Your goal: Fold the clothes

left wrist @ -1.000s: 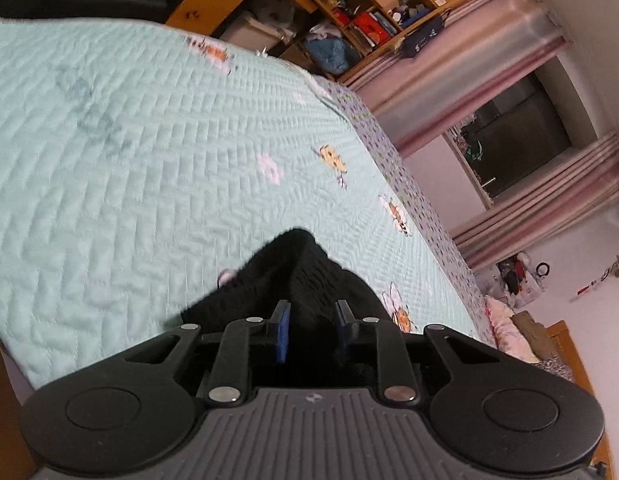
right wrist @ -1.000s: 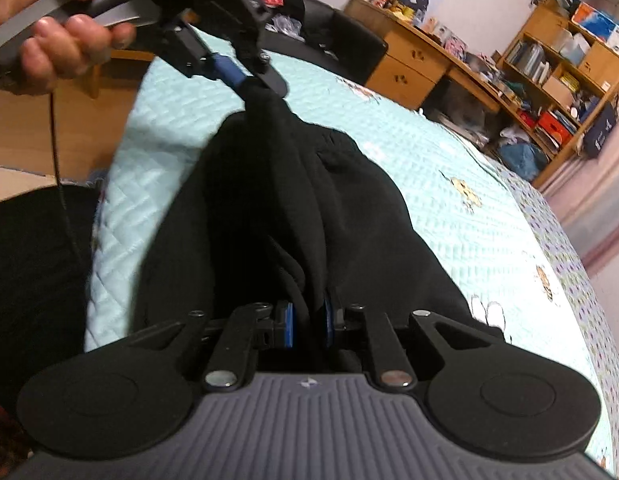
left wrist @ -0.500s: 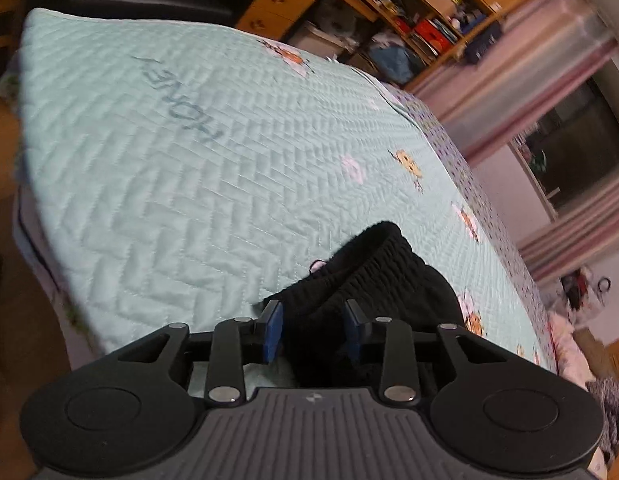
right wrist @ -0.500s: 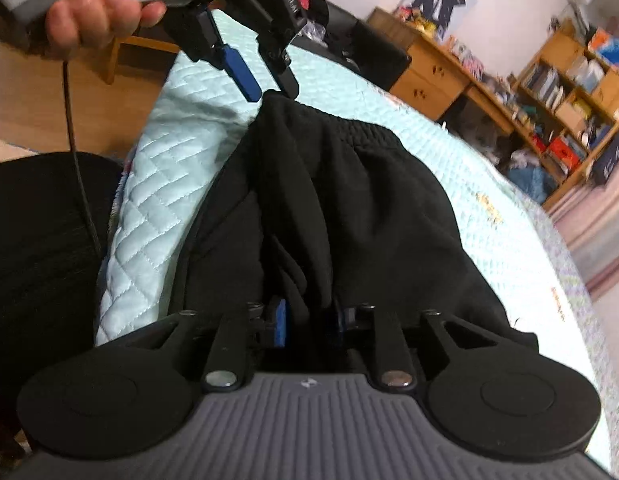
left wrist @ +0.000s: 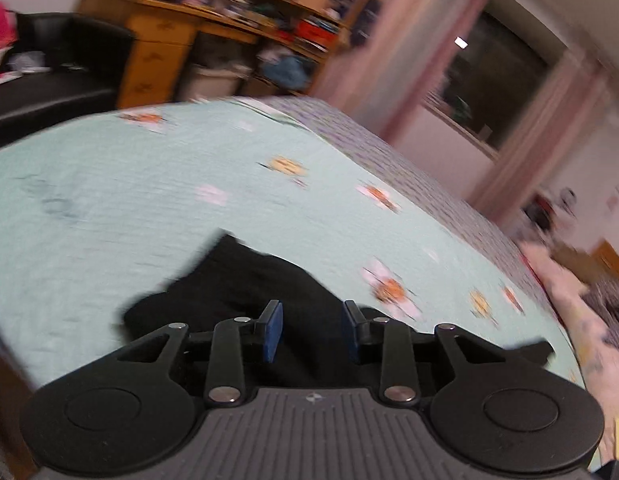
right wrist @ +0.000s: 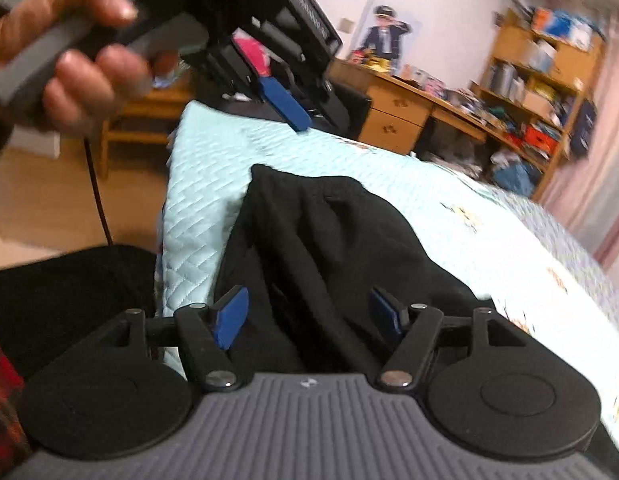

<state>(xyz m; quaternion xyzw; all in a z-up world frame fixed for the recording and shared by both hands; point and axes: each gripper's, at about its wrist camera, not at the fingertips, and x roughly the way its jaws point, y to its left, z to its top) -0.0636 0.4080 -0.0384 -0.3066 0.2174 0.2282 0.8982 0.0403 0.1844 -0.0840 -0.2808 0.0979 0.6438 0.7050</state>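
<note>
Lying rumpled on the near left part of the pale green quilt (right wrist: 197, 216), the black garment (right wrist: 333, 248) is resting free while the right gripper (right wrist: 309, 316) is gaping wide and the left gripper (left wrist: 311, 332) is standing parted above it.

The left wrist view is motion-blurred, smearing the quilt (left wrist: 157, 184) prints and shelves (left wrist: 301, 12); the black garment (right wrist: 321, 236) runs hidden beneath the right gripper (right wrist: 309, 316) body; the hand (right wrist: 65, 52) is cut off by the frame edge

Both claws opened; left claw (left wrist: 311, 332) lifted off black garment (right wrist: 329, 240).
</note>
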